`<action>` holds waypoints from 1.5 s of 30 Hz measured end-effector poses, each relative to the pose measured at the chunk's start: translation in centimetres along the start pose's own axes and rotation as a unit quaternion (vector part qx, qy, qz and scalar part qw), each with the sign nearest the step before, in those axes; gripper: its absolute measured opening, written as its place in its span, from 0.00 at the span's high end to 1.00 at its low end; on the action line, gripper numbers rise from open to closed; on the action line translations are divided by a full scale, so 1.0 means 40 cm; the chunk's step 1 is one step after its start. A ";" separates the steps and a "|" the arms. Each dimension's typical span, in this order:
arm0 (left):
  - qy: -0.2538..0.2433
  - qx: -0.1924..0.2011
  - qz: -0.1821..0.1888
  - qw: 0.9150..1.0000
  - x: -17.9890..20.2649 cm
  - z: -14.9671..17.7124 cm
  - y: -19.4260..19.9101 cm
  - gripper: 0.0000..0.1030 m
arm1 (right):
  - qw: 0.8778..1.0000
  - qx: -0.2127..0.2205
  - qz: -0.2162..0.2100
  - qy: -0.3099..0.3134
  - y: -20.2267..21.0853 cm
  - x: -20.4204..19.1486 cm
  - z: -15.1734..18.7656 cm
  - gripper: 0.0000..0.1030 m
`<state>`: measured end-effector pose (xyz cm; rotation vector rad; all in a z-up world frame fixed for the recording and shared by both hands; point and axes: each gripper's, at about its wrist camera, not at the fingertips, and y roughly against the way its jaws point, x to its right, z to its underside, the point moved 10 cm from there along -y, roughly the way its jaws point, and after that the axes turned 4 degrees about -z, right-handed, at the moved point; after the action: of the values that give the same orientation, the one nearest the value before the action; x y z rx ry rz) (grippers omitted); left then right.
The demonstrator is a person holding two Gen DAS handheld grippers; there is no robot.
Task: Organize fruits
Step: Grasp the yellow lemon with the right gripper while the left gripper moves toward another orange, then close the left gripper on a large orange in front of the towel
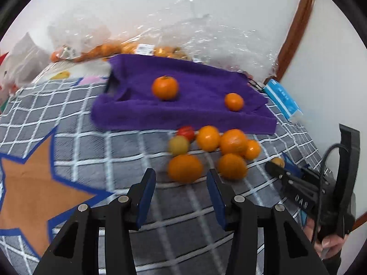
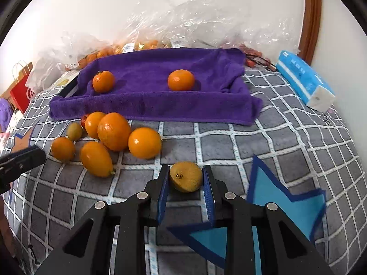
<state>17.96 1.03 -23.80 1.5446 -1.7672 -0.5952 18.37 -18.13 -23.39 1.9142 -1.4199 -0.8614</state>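
Observation:
A purple towel (image 2: 160,105) lies on the checked bedspread with two oranges (image 2: 103,81) (image 2: 181,80) on it. In front of the towel sits a cluster of several oranges (image 2: 114,131), with a small yellow-green fruit (image 2: 74,131) and a red one (image 1: 186,132) among them. My right gripper (image 2: 185,168) is shut on a yellow-brown fruit (image 2: 186,178), both blue pads against its sides, low over the bedspread. My left gripper (image 1: 181,177) is open. Its tips stand just short of the nearest orange (image 1: 185,168), not touching it.
Clear plastic bags holding more oranges (image 1: 110,49) lie along the white wall behind the towel. A blue tissue pack (image 2: 305,80) lies at the right. A red paper bag (image 2: 19,91) stands at the far left. A hand (image 1: 330,245) holds the right gripper.

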 end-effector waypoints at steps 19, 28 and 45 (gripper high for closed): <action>0.039 0.000 -0.005 0.999 -0.004 0.005 -0.067 0.66 | 1.000 0.002 -0.016 0.000 0.001 -0.009 0.000 0.72; 0.060 0.036 0.044 0.997 0.003 -0.007 -0.032 0.66 | 0.999 0.028 -0.030 -0.008 0.028 -0.008 -0.010 0.72; 0.059 0.090 0.006 0.994 -0.015 -0.028 0.017 0.66 | 0.998 0.052 -0.027 -0.009 0.050 -0.006 -0.018 0.72</action>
<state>18.38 1.86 -22.70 1.6531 -1.7775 -0.3379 17.74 -18.35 -21.36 2.0364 -1.4553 -0.8476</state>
